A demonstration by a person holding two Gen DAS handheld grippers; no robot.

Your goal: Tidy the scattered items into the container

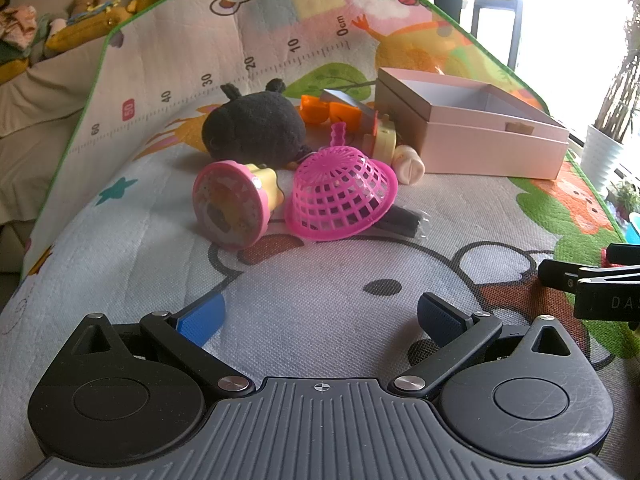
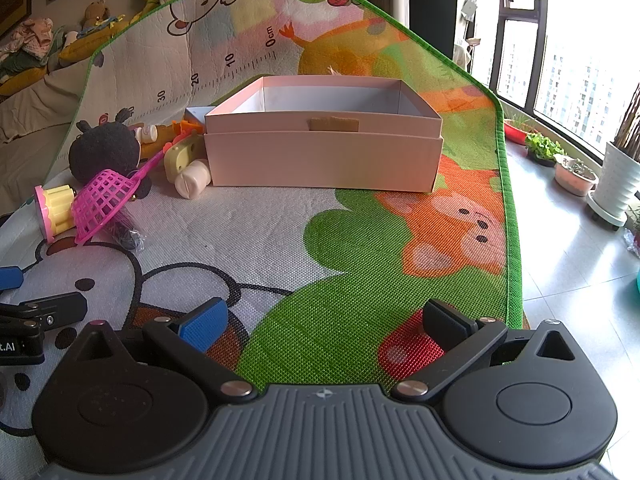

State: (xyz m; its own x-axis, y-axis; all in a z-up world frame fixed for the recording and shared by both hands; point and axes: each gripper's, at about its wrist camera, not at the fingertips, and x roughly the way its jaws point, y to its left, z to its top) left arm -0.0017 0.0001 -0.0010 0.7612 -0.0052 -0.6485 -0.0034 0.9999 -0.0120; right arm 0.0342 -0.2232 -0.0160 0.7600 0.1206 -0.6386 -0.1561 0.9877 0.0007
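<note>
Taking the pink box [image 2: 320, 152] as the landmark: farthest to its left lies a pink-rimmed toy cup [image 1: 234, 204] on its side on the play mat [image 1: 320, 280]. Just right of the cup sits an upturned pink mesh basket [image 1: 340, 196], with a dark wrapped item [image 1: 404, 220], too blurred to identify, poking out beneath it. Behind them rests a black plush toy [image 1: 256, 128]. Closer to the box are orange pieces [image 1: 332, 110], a yellow toy [image 1: 386, 138] and a cream cylinder [image 1: 408, 166] just beside the box's left end. The box itself stands open-topped. The left gripper [image 1: 320, 316] is spread wide, grasping nothing, and so is the right gripper [image 2: 324, 322], facing the box.
</note>
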